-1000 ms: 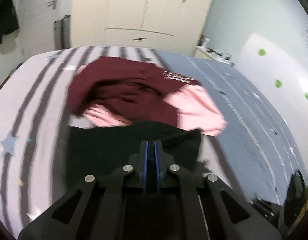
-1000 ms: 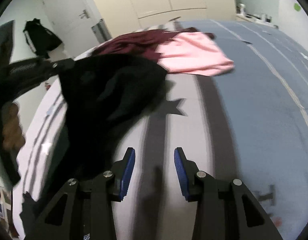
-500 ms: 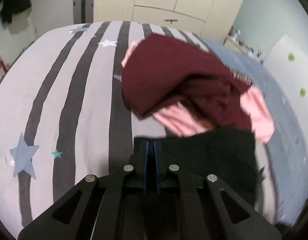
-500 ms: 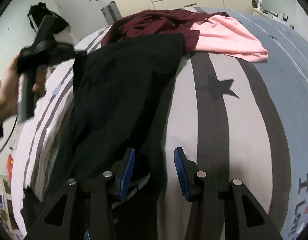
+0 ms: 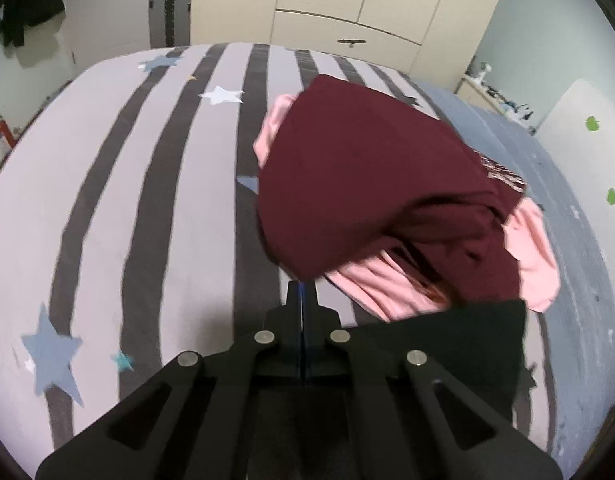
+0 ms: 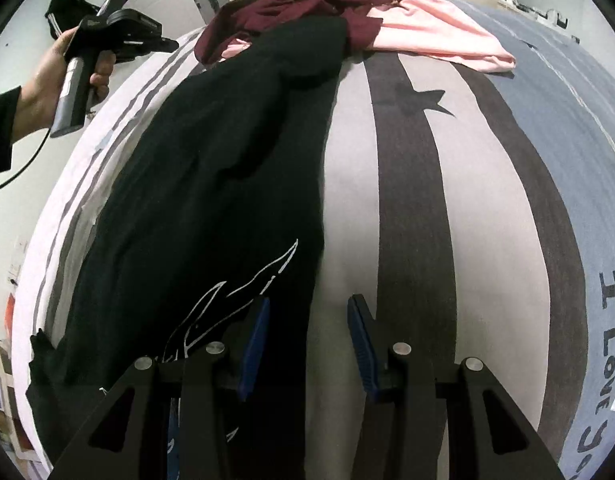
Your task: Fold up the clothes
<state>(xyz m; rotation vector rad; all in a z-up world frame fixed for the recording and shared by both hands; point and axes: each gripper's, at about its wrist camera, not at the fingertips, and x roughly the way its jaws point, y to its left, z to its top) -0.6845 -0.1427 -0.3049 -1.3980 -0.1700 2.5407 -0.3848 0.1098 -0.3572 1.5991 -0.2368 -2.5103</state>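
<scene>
Right wrist view: lying lengthwise on the striped bed [image 6: 411, 184], black T-shirt [image 6: 211, 184]; right hand-held gripper [image 6: 307, 340] gaping above its hem; left hand-held gripper [image 5: 303, 296] pressed together, gripping nothing visible.

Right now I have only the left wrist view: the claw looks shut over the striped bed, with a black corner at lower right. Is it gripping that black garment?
Observer: No. In the right wrist view the left claw is held up by a hand, apart from the black garment.
Reviewer: How does the black piece lie?
Observer: Stretched long down the bed, its far end reaching the maroon garment. A white line drawing shows near the near end.
Reviewer: And the right claw?
Observer: The right claw is open and empty, with one finger over the black garment's edge.
</scene>
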